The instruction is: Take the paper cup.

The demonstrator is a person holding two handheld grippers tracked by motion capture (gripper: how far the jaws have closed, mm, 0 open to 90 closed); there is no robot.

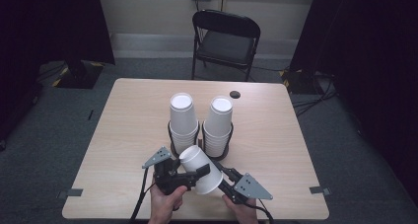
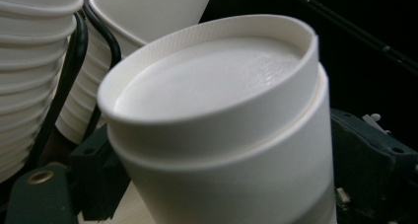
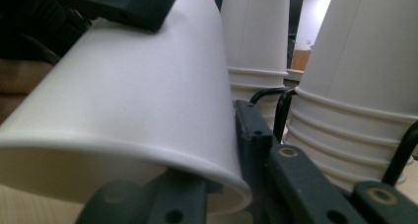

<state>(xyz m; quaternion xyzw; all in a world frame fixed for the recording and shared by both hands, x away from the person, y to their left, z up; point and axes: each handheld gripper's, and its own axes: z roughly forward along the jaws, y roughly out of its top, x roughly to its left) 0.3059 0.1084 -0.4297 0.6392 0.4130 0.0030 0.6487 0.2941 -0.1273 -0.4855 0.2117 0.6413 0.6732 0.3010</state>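
The right gripper has its jaws pinched on the wide rim of a white paper cup, held tilted above the near table edge. The left gripper has its jaws at the cup's side; whether they press cannot be told, since the cup hides them. Both hands enter from below, converging. Two cup stacks stand just behind.
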